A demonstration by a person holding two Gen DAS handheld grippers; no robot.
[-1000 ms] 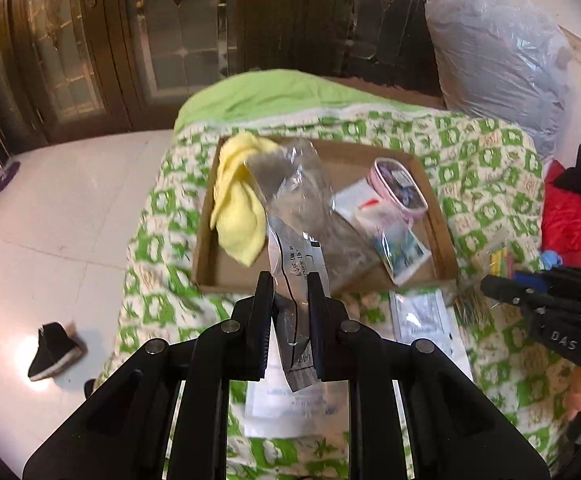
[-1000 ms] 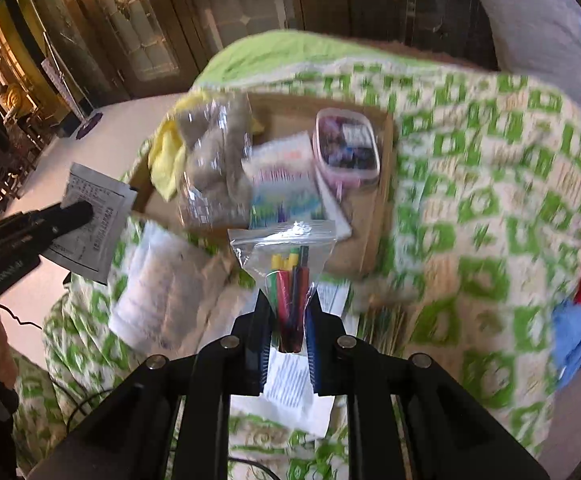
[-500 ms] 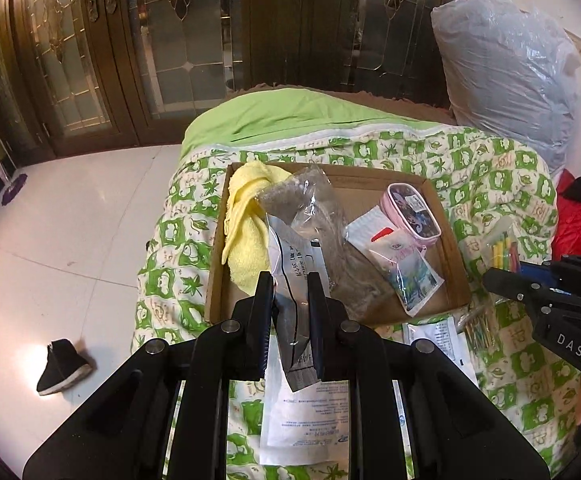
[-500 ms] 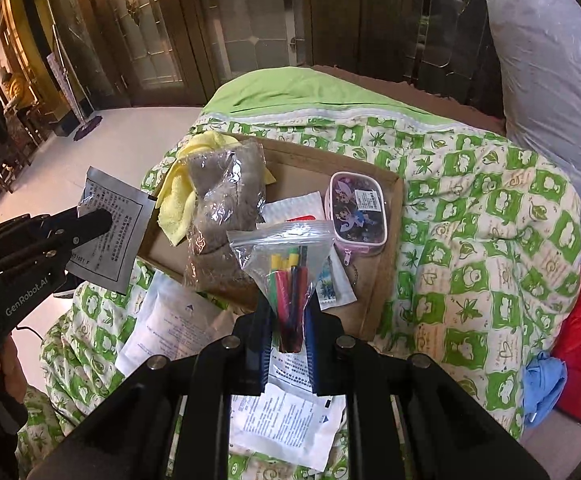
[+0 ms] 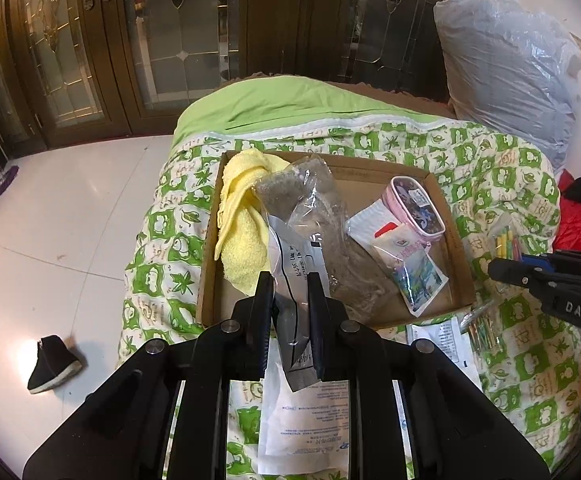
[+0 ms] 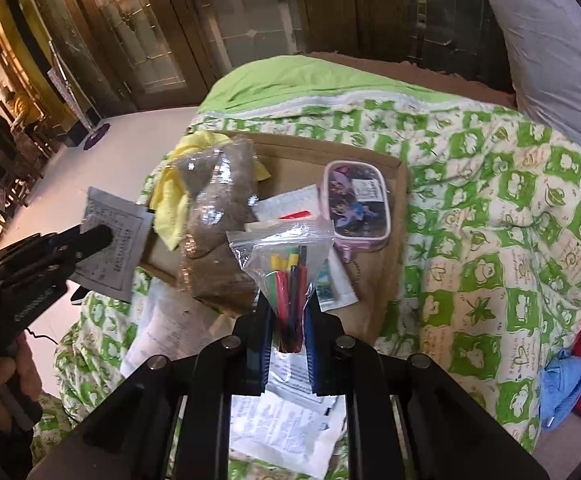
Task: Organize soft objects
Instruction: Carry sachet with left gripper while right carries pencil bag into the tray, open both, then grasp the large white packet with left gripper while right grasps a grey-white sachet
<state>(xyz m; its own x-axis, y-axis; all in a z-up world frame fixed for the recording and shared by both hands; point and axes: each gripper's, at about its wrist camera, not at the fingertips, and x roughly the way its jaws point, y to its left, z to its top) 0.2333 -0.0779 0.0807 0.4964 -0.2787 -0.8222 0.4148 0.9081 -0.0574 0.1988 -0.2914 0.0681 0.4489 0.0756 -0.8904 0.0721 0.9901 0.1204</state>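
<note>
My left gripper [image 5: 289, 280] is shut on a flat silver printed packet [image 5: 296, 280], held above the near edge of a shallow cardboard tray [image 5: 456, 248] on the bed. My right gripper [image 6: 287, 304] is shut on a clear zip bag of coloured pens [image 6: 284, 264], held over the tray's near right part. The tray [image 6: 394, 216] holds a yellow towel [image 5: 238, 220], a clear bag of grey fabric [image 5: 310, 208], a pink pencil case [image 5: 416, 204] and small packets [image 5: 410, 268]. The left gripper with its packet [image 6: 110, 248] shows at the left of the right wrist view.
A green-and-white patterned quilt [image 5: 522, 184] covers the bed. White paper sachets [image 5: 306, 428] and a bundle of thin sticks [image 5: 482, 328] lie on it near me. A big grey plastic bag [image 5: 502, 76] stands at the back right. A black shoe [image 5: 52, 364] lies on the floor at left.
Both grippers have pulled back and up from the tray, each keeping its held item. The tray now shows smaller and farther off in the left wrist view.
</note>
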